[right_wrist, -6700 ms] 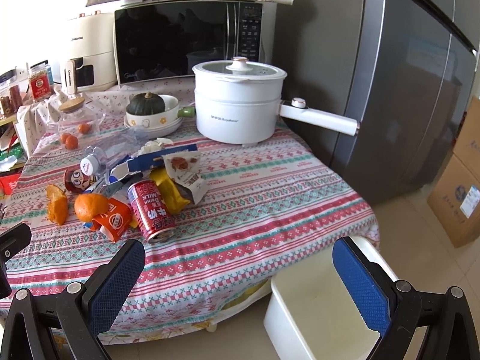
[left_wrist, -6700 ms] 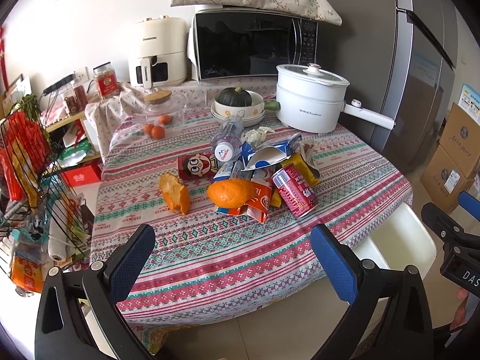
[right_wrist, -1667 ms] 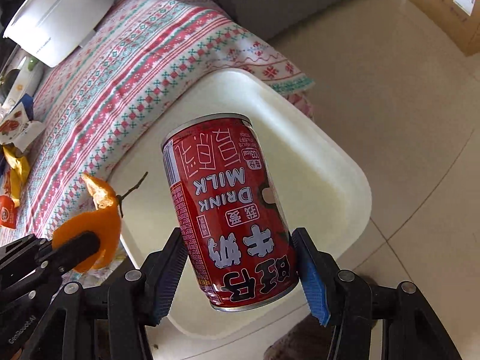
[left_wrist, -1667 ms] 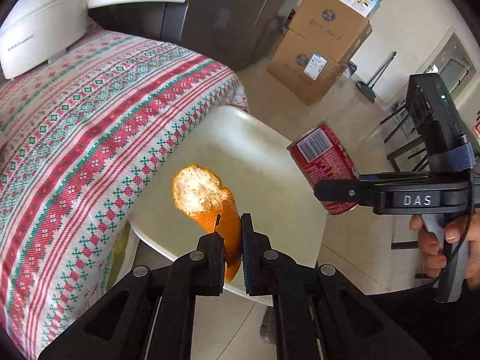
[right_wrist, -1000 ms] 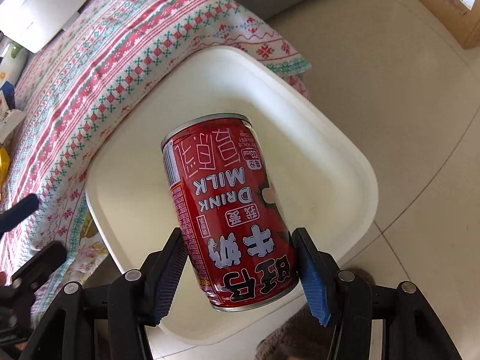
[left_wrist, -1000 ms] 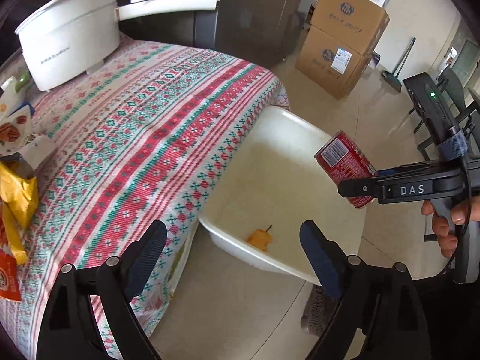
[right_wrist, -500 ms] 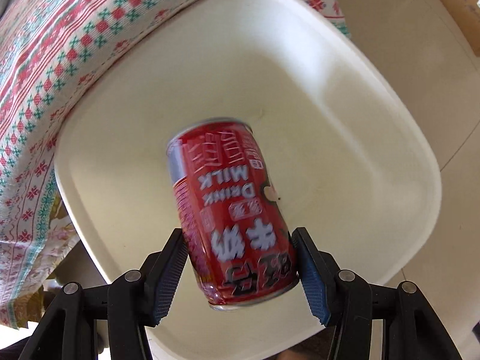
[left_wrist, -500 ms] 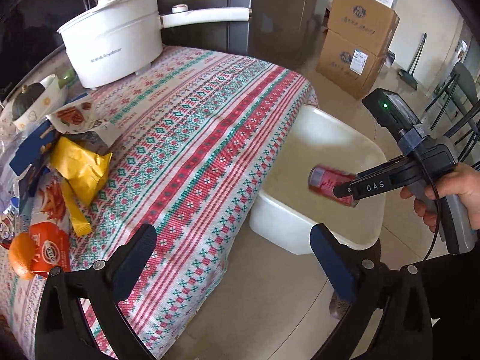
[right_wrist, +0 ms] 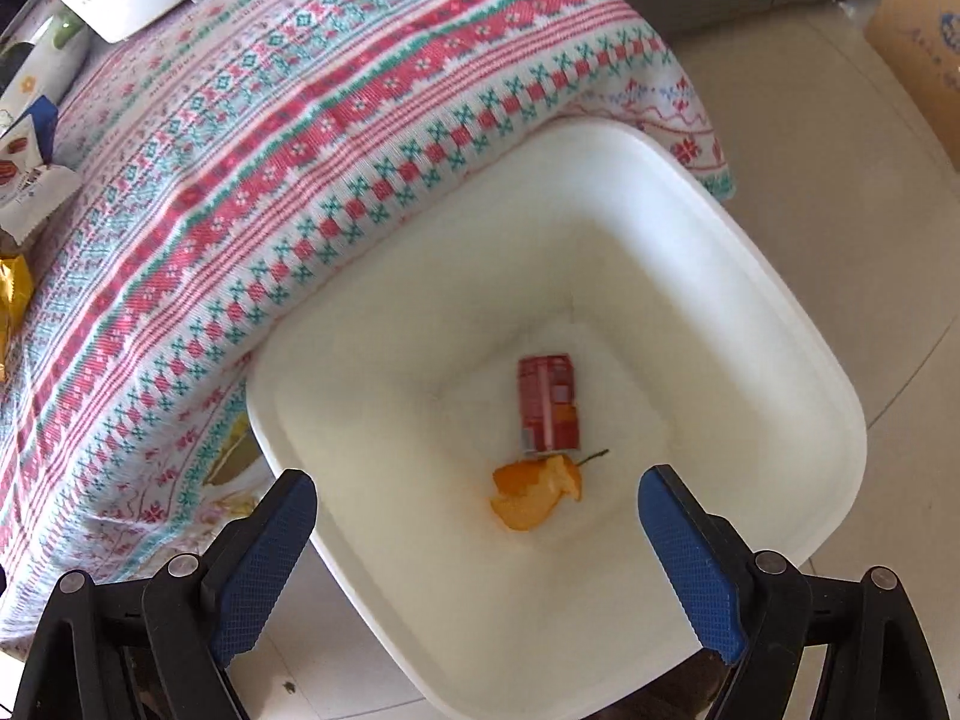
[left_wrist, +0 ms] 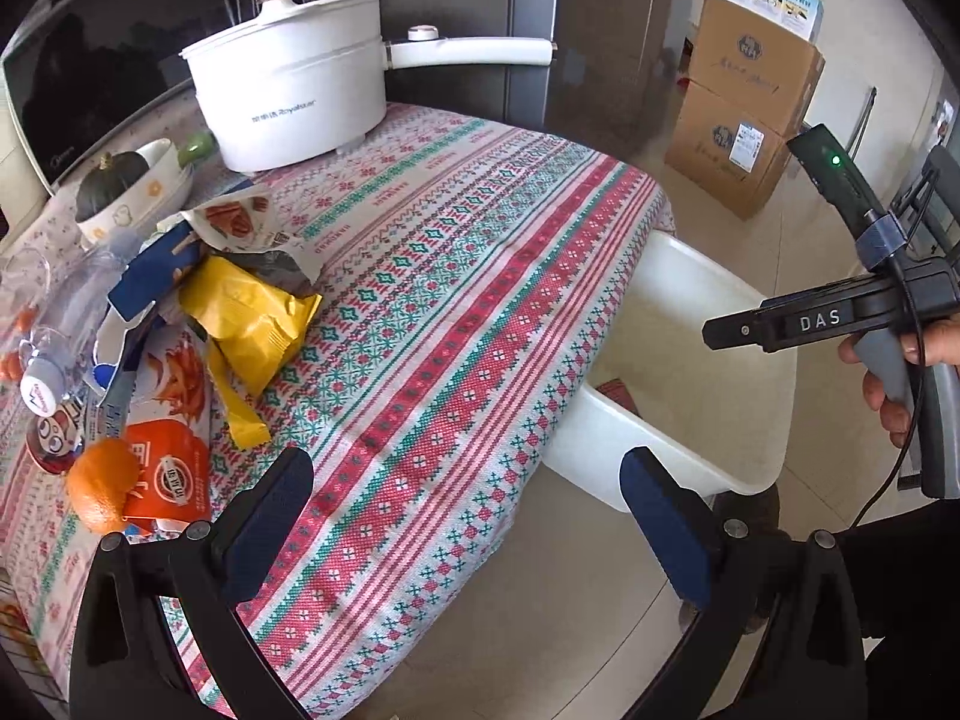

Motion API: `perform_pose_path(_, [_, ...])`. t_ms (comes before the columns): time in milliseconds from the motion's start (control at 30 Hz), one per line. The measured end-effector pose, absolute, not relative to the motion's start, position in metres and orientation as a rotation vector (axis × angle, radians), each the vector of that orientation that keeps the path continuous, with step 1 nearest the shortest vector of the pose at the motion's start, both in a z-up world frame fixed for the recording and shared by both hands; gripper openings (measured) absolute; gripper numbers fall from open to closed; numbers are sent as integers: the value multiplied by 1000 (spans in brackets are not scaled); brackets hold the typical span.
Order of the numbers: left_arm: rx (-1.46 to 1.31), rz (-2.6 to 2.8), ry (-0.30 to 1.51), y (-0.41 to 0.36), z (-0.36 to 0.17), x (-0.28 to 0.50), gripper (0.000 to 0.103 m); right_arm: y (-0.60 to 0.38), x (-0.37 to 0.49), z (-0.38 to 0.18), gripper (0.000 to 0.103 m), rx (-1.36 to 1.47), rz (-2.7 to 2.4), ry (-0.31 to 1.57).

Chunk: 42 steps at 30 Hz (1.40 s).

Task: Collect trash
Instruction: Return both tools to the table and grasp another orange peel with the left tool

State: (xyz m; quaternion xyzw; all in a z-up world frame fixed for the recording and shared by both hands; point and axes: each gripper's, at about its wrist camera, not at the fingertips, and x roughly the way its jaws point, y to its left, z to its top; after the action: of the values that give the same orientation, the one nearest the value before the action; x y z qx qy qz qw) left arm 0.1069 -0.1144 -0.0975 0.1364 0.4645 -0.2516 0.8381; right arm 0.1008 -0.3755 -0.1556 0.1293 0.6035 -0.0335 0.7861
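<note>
Nearest, the right gripper (right_wrist: pixel 474 534): jaws opening, nothing between the blue pads, hanging above the white bin (right_wrist: pixel 804 360). Half a second back, still clamped on the red milk can (right_wrist: pixel 549 411); now released, the can lying on its side on the bin floor, its lower end just beside the orange peel (right_wrist: pixel 537 492), possibly touching. Lettering on the can too blurred to read. Near corner of the bin cut off behind the gripper frame.

Left gripper (left_wrist: pixel 468 516) spread wide and empty, as half a second ago, over the edge of the patterned tablecloth (left_wrist: pixel 432 312). From this side, only a red sliver of the can visible over the bin's near wall; the peel hidden completely. At the right, a hand (left_wrist: pixel 900 372) on the other tool's grey handle, partly cut by the frame.

Farther along the table, remaining trash heaped together: orange packet (left_wrist: pixel 171 474) with a mandarin (left_wrist: pixel 99 483) beside it, yellow wrapper (left_wrist: pixel 252 318), blue-and-white cartons, a clear bottle (left_wrist: pixel 66 330) half out of frame. Beyond, white electric pot (left_wrist: pixel 288 96), then cardboard boxes (left_wrist: pixel 744 102) on the floor.
</note>
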Motion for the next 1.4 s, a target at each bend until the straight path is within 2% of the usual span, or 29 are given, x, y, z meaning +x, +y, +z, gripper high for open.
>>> perform_pose_path(200, [232, -469, 985, -84, -90, 117, 103, -358, 108, -130, 91, 187, -70, 1232])
perform_pose_path(600, [84, -284, 994, 12, -76, 157, 103, -314, 121, -86, 92, 207, -22, 1100])
perform_pose_path(833, [-103, -152, 1073, 71, -96, 185, 102, -268, 140, -68, 92, 174, 43, 1048])
perform_pose_path(1067, [-168, -118, 1147, 80, -122, 201, 99, -239, 151, -68, 92, 138, 101, 1052])
perform_pose_path(1267, [-178, -115, 1147, 81, -123, 204, 78, -236, 151, -72, 92, 115, 99, 1060])
perform_pose_path(1333, [-213, -127, 1153, 85, -123, 203, 62, -238, 151, -72, 92, 118, 93, 1062])
perform_pose_path(1400, [-252, -138, 1153, 89, -121, 202, 52, -240, 150, -72, 92, 124, 88, 1061])
